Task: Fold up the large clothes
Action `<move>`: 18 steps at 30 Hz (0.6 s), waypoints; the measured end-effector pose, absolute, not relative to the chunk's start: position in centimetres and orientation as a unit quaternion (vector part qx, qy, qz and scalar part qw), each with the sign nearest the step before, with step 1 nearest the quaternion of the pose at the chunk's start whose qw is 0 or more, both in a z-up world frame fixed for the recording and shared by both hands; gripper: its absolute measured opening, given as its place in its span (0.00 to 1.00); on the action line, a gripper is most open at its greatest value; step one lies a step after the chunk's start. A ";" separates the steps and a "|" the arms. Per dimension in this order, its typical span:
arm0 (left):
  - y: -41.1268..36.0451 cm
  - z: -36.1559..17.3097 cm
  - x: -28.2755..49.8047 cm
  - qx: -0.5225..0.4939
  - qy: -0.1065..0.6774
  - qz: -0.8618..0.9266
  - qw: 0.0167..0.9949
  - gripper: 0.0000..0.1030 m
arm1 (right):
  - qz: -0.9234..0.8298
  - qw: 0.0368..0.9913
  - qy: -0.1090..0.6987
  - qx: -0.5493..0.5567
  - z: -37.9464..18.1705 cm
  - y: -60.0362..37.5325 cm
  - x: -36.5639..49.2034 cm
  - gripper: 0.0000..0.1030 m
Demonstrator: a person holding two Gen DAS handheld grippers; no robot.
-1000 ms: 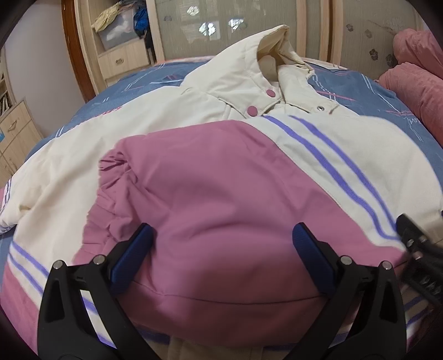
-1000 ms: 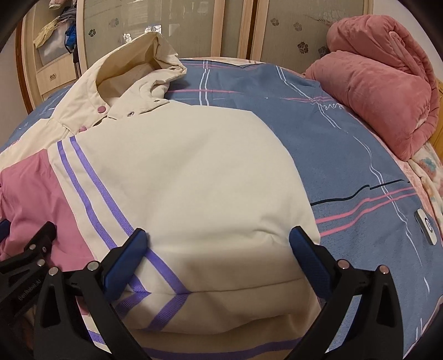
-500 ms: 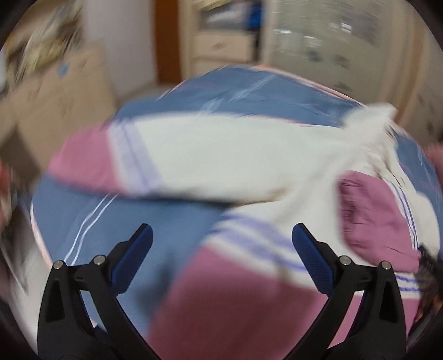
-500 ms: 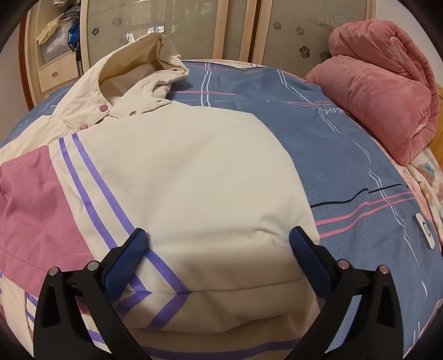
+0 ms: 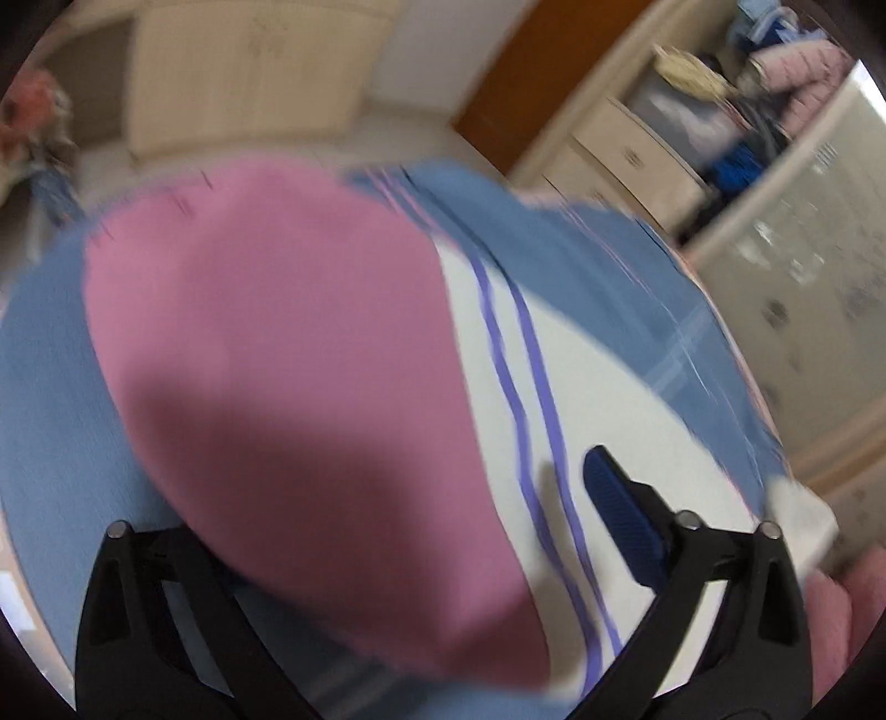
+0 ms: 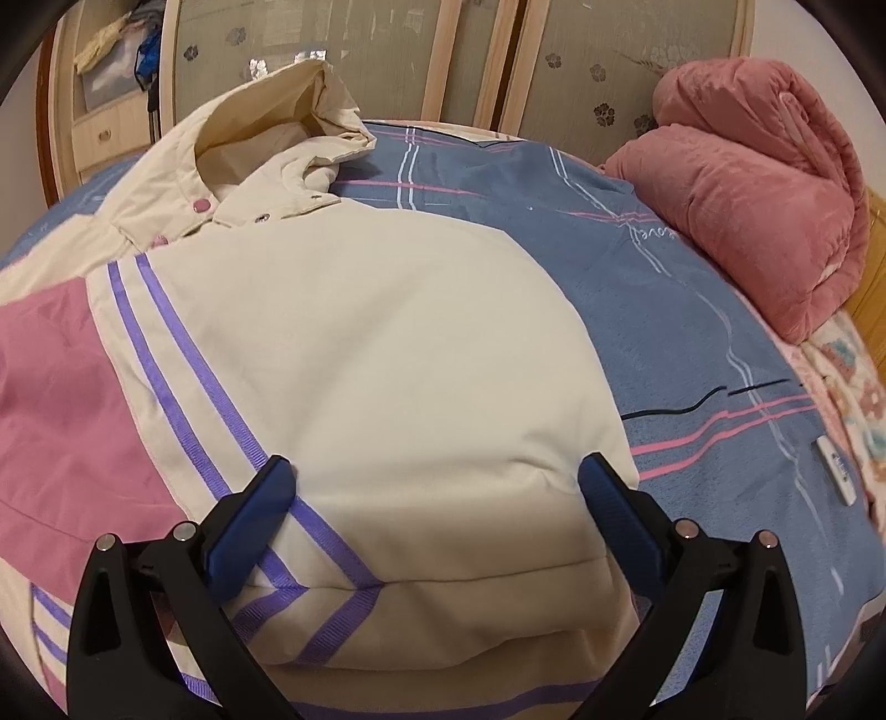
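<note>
Cream fabric: my jacket [image 6: 360, 343] is lying spread across the blue bed [image 6: 692, 343], its hood [image 6: 277, 111] pointing toward the far edge by the wardrobe doors [image 6: 343, 50].
Pink panel: it is sitting on the jacket's left side in the right wrist view, bordered by two purple stripes [image 6: 166, 354].
Left hand-held gripper [image 5: 421, 498]: its jaws have just been closing, and the pink sleeve [image 5: 277, 360] is lying between them, covering the left finger; I cannot tell whether the pads are pressing it, as the view is blurring.
Sleeve: it is stretching out toward the bed's edge, with a drawer unit [image 5: 626, 160] beyond.
Right hand-held gripper [image 6: 437, 498]: I am holding it with jaws standing wide over the jacket's cream hem near the bed's near edge, gripping nothing.
Pink quilt [image 6: 747, 188]: it is resting rolled up at the bed's far right corner.
</note>
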State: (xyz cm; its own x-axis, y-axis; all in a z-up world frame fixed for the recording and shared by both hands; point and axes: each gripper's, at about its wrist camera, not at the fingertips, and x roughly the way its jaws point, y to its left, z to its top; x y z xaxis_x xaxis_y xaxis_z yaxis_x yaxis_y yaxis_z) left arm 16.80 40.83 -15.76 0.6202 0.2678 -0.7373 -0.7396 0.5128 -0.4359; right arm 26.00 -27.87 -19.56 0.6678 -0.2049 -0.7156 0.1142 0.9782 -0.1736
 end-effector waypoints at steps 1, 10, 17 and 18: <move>40.9 -15.3 17.3 -0.391 0.297 0.316 0.812 0.49 | -0.087 0.911 0.398 -0.056 -19.5 -27.9 26.0 0.99; 18.8 -4.5 27.3 -0.202 0.312 0.111 0.922 0.13 | -0.075 0.912 0.402 -0.030 -19.1 -28.8 26.0 0.99; -3.7 -6.1 27.9 -0.033 0.387 -0.132 0.912 0.30 | -0.074 0.912 0.404 0.010 -18.8 -30.2 25.8 0.99; -5.4 -7.0 27.7 -0.020 0.398 -0.151 0.905 0.31 | -0.075 0.911 0.404 0.010 -18.9 -30.1 25.9 0.99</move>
